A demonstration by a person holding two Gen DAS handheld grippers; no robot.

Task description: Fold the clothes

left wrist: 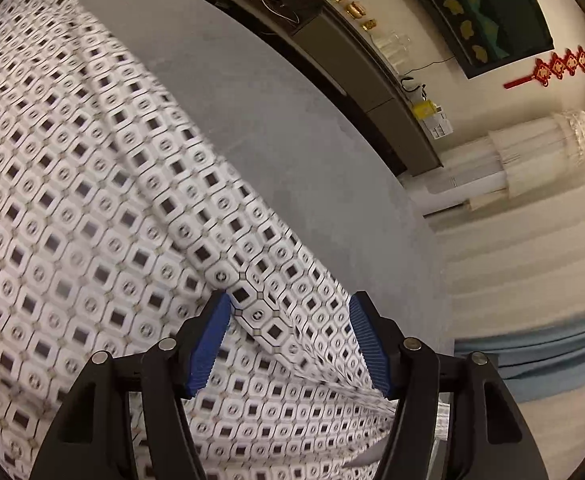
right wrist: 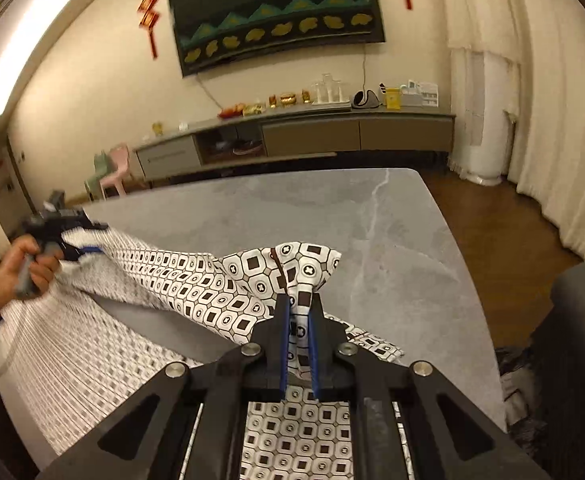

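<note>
A white cloth with a black square print (left wrist: 92, 200) lies spread over the grey marble table (left wrist: 272, 120). My left gripper (left wrist: 290, 300) is open, its blue pads (left wrist: 212, 344) wide apart on either side of a raised ridge of the cloth. In the right wrist view my right gripper (right wrist: 299, 302) is shut on a bunched corner of the cloth (right wrist: 196, 292), lifted above the table (right wrist: 292, 208). The cloth stretches left from there to the left gripper (right wrist: 86, 246), which a hand (right wrist: 16, 264) holds at the cloth's far edge.
A long sideboard (right wrist: 312, 132) with glasses and ornaments runs along the far wall. Pink and green chairs (right wrist: 112, 168) stand at its left. A white standing unit (right wrist: 488, 120) and curtains (right wrist: 552, 120) are at the right. A dark chair (right wrist: 572, 340) stands by the table's right edge.
</note>
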